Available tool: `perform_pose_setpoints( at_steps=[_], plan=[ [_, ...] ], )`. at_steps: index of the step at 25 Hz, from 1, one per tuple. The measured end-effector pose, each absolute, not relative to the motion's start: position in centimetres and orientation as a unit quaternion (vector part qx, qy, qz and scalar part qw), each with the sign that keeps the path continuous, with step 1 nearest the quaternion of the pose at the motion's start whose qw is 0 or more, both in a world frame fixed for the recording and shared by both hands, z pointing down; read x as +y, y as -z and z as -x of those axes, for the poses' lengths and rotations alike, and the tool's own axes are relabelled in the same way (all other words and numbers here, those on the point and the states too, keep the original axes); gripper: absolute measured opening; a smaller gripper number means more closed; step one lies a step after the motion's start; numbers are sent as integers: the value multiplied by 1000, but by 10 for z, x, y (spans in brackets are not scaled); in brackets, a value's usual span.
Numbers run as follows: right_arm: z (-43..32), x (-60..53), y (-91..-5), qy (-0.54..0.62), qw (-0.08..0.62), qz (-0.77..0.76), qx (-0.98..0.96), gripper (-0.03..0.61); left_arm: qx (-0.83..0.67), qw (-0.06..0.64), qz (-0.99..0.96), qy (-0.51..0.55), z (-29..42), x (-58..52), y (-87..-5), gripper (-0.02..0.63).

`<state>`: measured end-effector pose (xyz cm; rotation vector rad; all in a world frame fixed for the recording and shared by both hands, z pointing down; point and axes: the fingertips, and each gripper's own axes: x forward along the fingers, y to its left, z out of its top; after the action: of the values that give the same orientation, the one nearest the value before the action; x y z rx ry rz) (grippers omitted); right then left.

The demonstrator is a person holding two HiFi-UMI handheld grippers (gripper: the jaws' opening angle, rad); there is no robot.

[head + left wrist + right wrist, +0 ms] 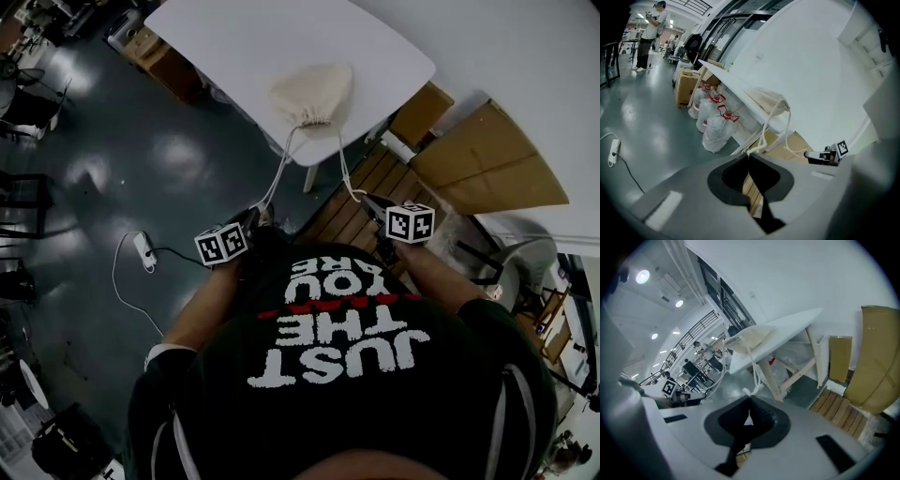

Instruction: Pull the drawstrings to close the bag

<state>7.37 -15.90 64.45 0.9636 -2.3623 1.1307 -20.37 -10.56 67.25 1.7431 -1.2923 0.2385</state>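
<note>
A cream drawstring bag lies near the front edge of the white table, its neck gathered tight. Two white drawstrings hang off the table edge toward me. The left drawstring runs down to my left gripper, which is shut on its end. My right gripper is shut on the knotted end of the right drawstring. In the left gripper view the bag sits on the table edge and the cord enters the shut jaws. In the right gripper view the bag shows above, with the knot at the jaw tips.
Water bottles and a cardboard box stand under the table. Cardboard sheets and a wooden pallet lie to the right. A power strip with its cable is on the floor at left. A person stands far off.
</note>
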Motion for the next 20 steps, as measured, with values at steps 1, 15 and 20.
perform_pose_setpoints(
  at_steps=[1, 15, 20],
  plan=[
    [-74, -159, -644, -398, 175, -340, -834, 12, -522, 460, -712, -97, 202, -106, -670, 12],
    [-66, -164, -638, -386, 182, -333, -841, 11, -517, 458, -717, -97, 198, -107, -665, 12],
    [-66, -164, -639, -383, 187, -331, -842, 12, -518, 459, -715, -97, 198, -107, -666, 12]
  ],
)
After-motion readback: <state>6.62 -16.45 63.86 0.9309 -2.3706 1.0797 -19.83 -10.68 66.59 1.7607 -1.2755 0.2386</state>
